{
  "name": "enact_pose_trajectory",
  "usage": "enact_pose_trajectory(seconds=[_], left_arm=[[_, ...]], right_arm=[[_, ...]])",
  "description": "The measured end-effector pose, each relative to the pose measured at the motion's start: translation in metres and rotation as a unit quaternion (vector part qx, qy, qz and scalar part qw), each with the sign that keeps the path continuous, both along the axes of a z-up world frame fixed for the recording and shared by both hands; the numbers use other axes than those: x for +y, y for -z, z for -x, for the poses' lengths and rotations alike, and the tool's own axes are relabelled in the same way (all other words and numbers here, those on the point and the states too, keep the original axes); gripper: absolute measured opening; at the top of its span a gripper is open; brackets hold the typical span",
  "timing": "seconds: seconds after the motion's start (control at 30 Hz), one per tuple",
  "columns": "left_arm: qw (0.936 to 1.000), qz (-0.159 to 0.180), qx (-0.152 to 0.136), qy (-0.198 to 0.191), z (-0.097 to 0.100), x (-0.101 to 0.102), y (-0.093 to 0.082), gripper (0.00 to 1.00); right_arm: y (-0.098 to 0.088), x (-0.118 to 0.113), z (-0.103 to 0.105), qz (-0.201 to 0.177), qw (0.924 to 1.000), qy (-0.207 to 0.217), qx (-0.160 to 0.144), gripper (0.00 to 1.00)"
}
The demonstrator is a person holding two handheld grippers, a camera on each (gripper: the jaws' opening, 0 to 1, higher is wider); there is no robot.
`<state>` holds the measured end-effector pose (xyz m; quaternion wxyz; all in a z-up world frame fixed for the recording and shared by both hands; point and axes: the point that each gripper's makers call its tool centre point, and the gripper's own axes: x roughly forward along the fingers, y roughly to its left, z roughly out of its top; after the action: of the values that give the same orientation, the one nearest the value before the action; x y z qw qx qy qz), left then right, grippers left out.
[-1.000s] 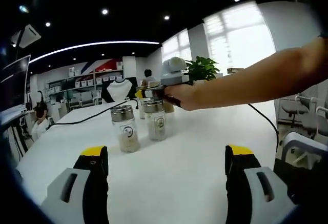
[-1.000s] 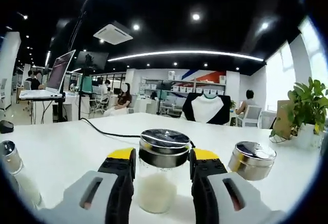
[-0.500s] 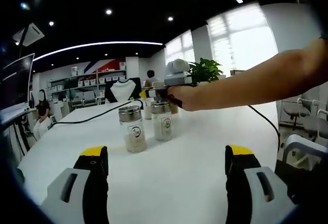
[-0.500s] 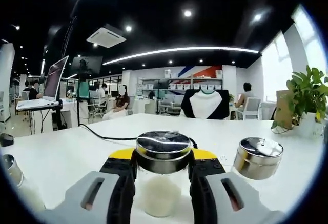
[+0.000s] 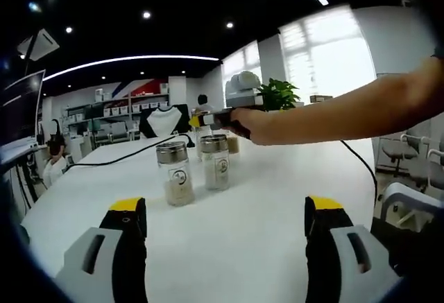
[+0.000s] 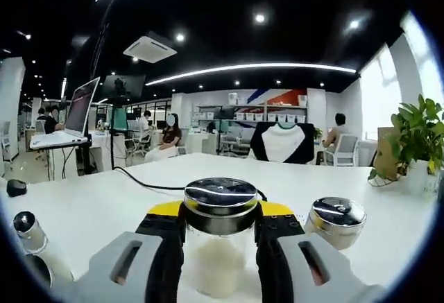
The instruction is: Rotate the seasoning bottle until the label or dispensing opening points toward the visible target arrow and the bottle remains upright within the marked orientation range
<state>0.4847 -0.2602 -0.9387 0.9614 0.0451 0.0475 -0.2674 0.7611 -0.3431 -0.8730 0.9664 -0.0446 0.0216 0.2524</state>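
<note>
My right gripper (image 6: pixel 218 230) had its jaws closed on the seasoning bottle (image 6: pixel 220 237), one yellow-tipped jaw pressing each side just under the cap. The bottle was a clear glass cylinder, upright, with a round shiny metal cap and pale fine grains inside. From this side I could not see its label.

A second bottle (image 6: pixel 335 221) with the same polished cap stood on the smooth white worktop (image 6: pixel 104 206), to the right of my right jaws and apart from them. A small dark-capped bottle (image 6: pixel 29 228) lay far to their left.

My left gripper (image 5: pixel 225 213) was wide open and held nothing. Ahead of its jaws stood two glass bottles (image 5: pixel 173 173) close together, each with a round label. Behind them the person's hand (image 5: pixel 251 124) held the other gripper over a third bottle.
</note>
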Motion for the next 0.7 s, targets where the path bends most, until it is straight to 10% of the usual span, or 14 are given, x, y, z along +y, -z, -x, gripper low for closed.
enact_pose_trajectory(seconds=[0.7], left_arm=[[0.9999,0.007,0.004,0.014,0.005,-0.011,-0.003,1.0]], right_arm=[[-0.017,-0.024,0.053,-0.038,0.9985,-0.034,-0.021,0.36]])
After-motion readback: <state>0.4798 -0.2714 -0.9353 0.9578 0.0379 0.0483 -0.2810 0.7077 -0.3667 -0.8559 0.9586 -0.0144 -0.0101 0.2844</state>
